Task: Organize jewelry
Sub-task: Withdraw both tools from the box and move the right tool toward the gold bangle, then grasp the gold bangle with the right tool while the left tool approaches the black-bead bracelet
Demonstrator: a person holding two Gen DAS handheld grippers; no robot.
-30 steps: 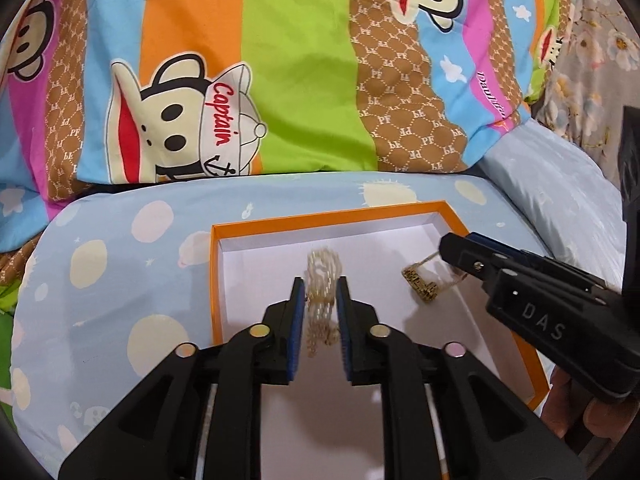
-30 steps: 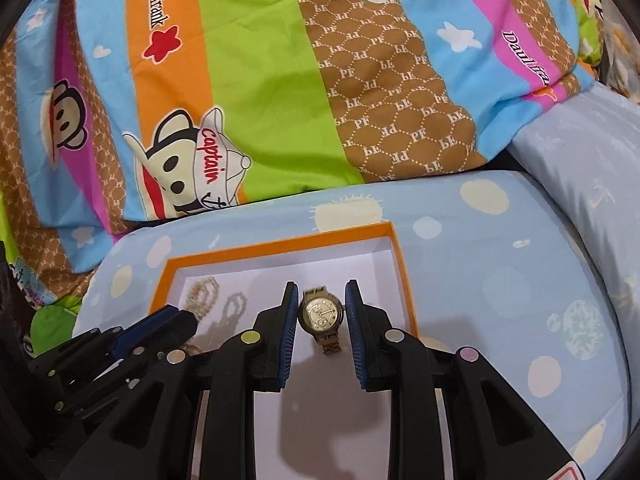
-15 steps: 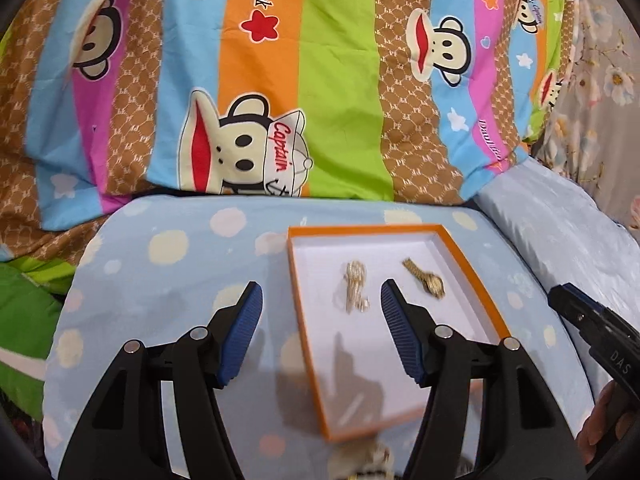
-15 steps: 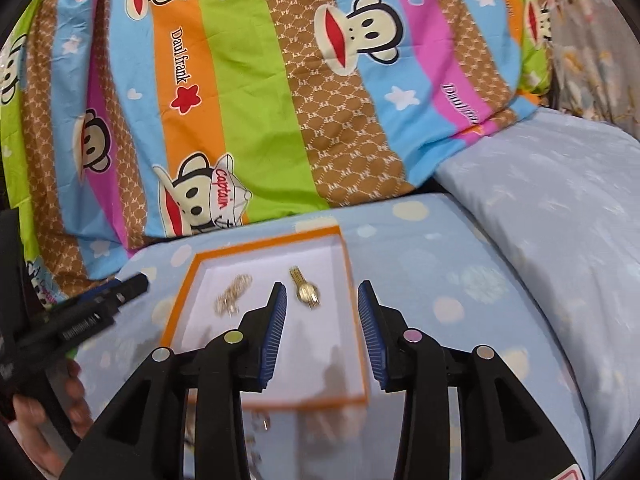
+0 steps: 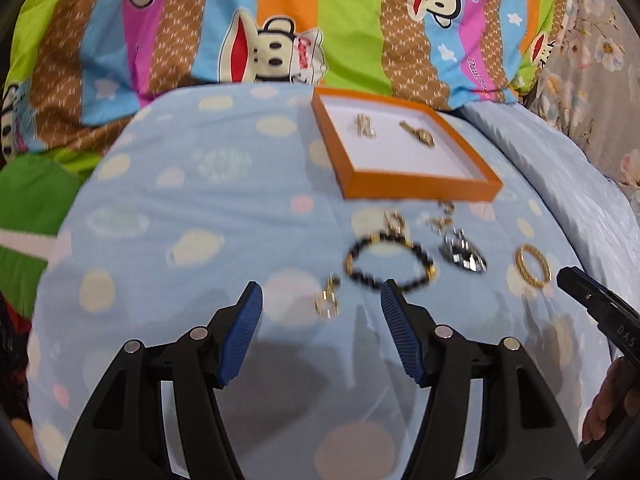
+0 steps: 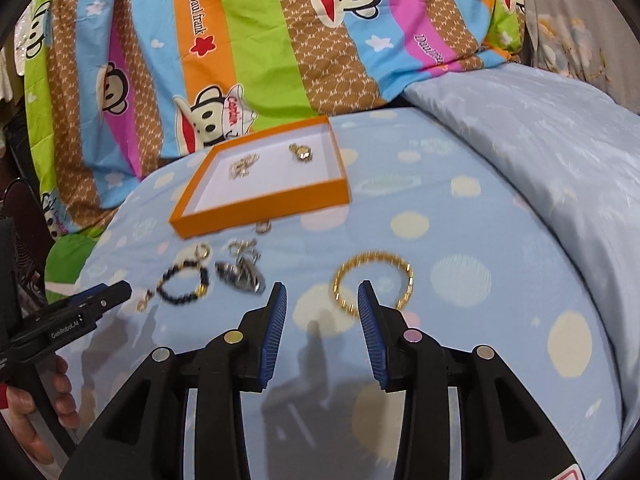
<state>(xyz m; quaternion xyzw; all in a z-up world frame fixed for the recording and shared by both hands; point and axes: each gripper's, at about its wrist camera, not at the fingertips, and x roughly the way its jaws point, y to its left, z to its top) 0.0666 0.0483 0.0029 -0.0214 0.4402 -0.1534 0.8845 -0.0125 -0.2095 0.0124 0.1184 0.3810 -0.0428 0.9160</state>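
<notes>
Jewelry lies in two groups on a blue spotted bed cover (image 5: pixel 192 216). An orange tray (image 5: pixel 416 186) with a white floor sits near the striped cartoon quilt (image 6: pixel 248 40); inside it lie a gold chain (image 5: pixel 365 126) on the left and a gold watch (image 5: pixel 418 134) to its right, apart from each other. The other pieces lie loose on the cover in front of the tray's near wall: a black bead bracelet (image 5: pixel 388 266), a silver piece (image 5: pixel 462 254) just right of it, a gold bangle (image 5: pixel 532 266) further right, a small gold earring (image 5: pixel 328 300) left of the bracelet, and a few blurred small gold bits close to the tray wall.

The left hand-held gripper (image 5: pixel 321 336) hangs above the cover with its jaws wide and nothing between the pads; the earring shows below the gap, and the bracelet's near edge sits by the right pad. The right hand-held gripper (image 6: pixel 322 330) has its jaws set narrower, also empty, above the cover with the bangle's near rim just beyond its tips. In each view the other gripper pokes in from the side, with a person's fingers (image 6: pixel 24 408) on the left gripper's handle.
</notes>
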